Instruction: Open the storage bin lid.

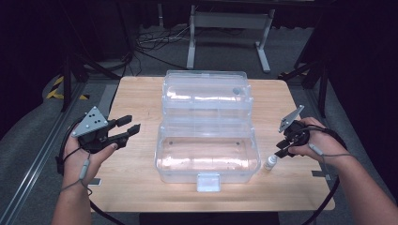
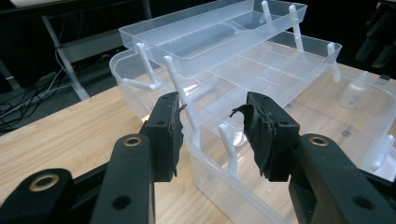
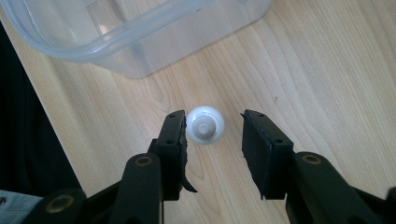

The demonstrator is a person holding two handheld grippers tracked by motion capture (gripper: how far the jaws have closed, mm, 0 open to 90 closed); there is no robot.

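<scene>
- We hung our right gripper (image 3: 212, 135), jaws apart, over the small bottle (image 3: 204, 124) beside the clear box (image 1: 206, 159), apparently to grasp it.
- Our left gripper (image 1: 123, 129) waited left of the box, jaws apart, empty.

the desk (image 1: 141, 93) is pale wood with a fine grain and a matt finish. the open storage box (image 1: 206, 154) is clear, smooth plastic that catches glossy highlights. the small bottle (image 3: 204, 124) looks like white, smooth plastic. both the left gripper (image 2: 212, 126) and right gripper (image 3: 212, 135) are matt black plastic, their pads (image 2: 261, 135) rough and frayed at the edges, with brass-coloured metal eyelets.
</scene>
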